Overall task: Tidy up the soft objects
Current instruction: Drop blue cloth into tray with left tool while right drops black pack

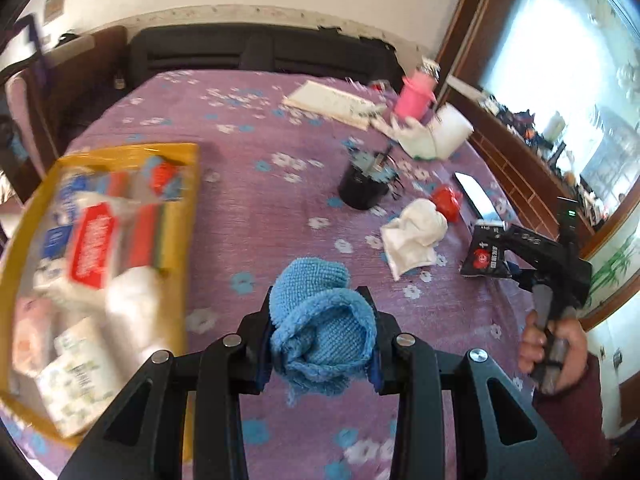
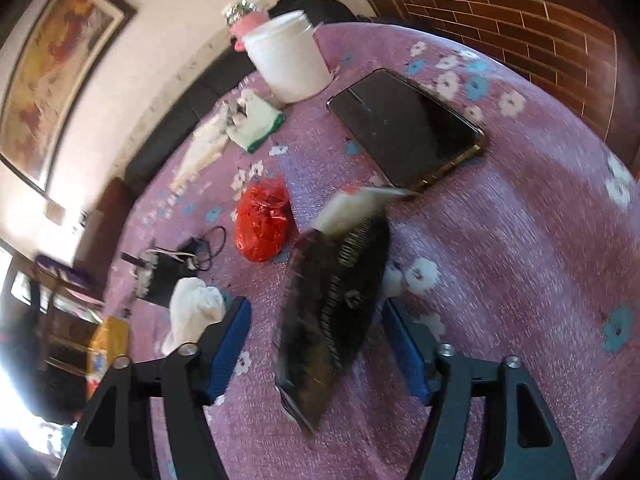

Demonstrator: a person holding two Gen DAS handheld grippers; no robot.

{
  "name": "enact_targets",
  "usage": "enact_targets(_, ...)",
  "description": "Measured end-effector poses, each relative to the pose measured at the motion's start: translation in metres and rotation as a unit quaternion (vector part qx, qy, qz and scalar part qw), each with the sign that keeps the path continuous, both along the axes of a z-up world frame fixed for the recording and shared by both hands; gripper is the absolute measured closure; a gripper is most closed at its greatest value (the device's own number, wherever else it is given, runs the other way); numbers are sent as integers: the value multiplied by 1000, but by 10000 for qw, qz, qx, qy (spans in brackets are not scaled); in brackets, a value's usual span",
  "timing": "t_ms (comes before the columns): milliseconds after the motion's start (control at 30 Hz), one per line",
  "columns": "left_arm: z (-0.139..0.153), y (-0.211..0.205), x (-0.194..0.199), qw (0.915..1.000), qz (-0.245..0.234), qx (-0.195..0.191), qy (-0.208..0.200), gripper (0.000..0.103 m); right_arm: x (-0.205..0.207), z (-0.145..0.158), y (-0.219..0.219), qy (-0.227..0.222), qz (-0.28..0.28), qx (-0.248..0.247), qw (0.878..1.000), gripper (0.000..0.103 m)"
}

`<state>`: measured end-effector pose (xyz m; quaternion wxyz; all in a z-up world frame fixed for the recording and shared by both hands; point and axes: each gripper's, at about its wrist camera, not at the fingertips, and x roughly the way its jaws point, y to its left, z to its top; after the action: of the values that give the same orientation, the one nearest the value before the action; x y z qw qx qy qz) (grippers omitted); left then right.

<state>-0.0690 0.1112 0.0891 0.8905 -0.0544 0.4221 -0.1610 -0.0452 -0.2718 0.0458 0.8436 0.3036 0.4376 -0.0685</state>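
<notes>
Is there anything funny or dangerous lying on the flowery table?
Yes: a bare knife lies loose on the tablecloth beside the red crumpled bag and the white cloth. It looks odd among soft things. Nothing seems spilled.

I am working in a lived-in home, at a table [image 1: 256, 208] wearing a purple cloth printed with white and blue flowers. A black sofa [image 1: 256, 56] is sitting against the wall behind it, and a framed painting [image 2: 56, 68] is hanging above. A wood-framed window [image 1: 560, 92] is letting daylight in. Household clutter is lying about: a smartphone [image 2: 404, 128], a white plastic tub [image 2: 288, 56], a pink cup [image 1: 414, 96], and a yellow tray [image 1: 182, 184] holding tissue packs.
</notes>
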Motion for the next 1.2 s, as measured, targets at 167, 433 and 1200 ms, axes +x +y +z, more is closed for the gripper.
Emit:
enact_targets(167,9,67,-20,9982,593,-5,-123,68,8,2,26,284,326,-761,9962,66)
enact_targets(433,2,190,-19,9845,1748,-11,118,67,-37,31,35,-229,445,-685,9964,67)
enact_targets(1200,2,230,-63,9802,1919,-209,-447,25,14,94,311,-805,3504,-599,9312,66)
